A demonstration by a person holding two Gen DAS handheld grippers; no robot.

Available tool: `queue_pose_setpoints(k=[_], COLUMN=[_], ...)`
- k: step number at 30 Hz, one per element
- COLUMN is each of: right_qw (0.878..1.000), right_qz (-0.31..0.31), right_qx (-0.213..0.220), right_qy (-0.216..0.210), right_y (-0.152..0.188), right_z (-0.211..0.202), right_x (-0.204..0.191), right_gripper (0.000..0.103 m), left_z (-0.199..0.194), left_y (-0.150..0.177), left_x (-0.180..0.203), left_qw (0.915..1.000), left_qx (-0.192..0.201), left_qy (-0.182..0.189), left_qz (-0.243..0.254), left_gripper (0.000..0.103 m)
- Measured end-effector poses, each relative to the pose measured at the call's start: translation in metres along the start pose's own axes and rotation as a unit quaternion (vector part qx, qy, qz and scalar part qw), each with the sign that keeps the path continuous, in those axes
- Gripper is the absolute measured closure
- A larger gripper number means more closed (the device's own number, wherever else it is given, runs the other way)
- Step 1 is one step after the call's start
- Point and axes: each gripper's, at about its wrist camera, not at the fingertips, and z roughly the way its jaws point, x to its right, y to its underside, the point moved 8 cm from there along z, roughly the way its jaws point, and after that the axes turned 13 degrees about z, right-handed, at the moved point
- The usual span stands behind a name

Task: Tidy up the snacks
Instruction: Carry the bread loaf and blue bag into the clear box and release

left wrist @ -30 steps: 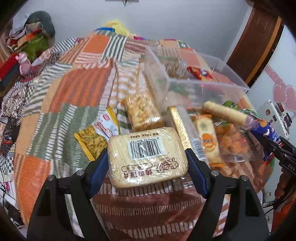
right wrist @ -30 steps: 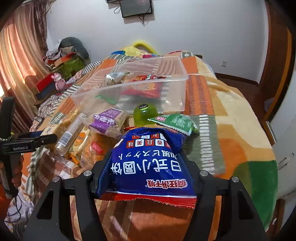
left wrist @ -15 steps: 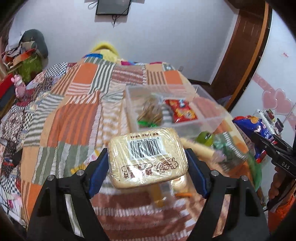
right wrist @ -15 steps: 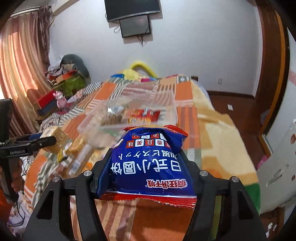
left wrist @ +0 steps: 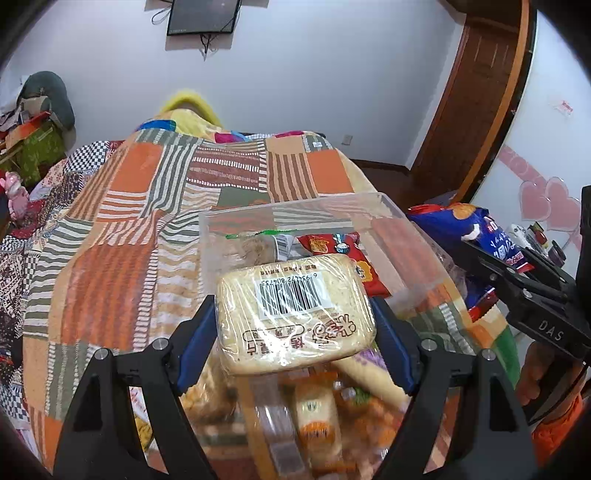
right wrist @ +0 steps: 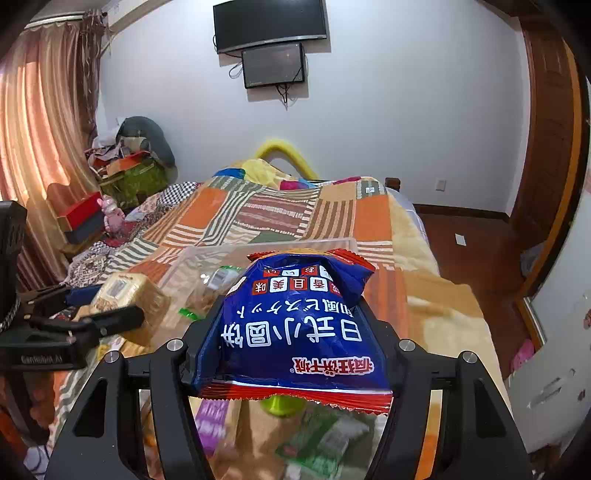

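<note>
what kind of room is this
Most likely a bedroom in a home. A bed with a patchwork blanket fills the middle, a wall-mounted TV hangs opposite, and curtains cover a window beside piled belongings.

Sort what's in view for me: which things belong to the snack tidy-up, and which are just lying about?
Job:
- wrapped cake pack, held in left tool
- blue snack bag, held in right tool
- clear bin
- loose snacks on the quilt

Lying about:
- patchwork quilt
- wall screen
- pink toy
- curtain
</note>
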Motion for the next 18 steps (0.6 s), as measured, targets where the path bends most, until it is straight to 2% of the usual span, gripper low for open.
queue_pose_setpoints(k=[10, 18], right_qw=[0.999, 0.997], right_qz=[-0.004, -0.001], right_qx=[-0.038, -0.066], right_qy=[0.020, 0.028], right_y=[-0.002, 0.011], right_z=[0.040, 0.052], right_x=[0.009, 0.014], right_gripper=[0.042, 0.039], left_z=[0.047, 0.073], left_y=[-0.014, -0.008], left_x=[-0.005, -0.003], left_qw=[0.9996, 0.9987], left_qx=[-0.026, -0.049], left_qy=[-0.002, -0.008], left_qz=[-0.006, -0.007], left_gripper=[0.024, 0.023])
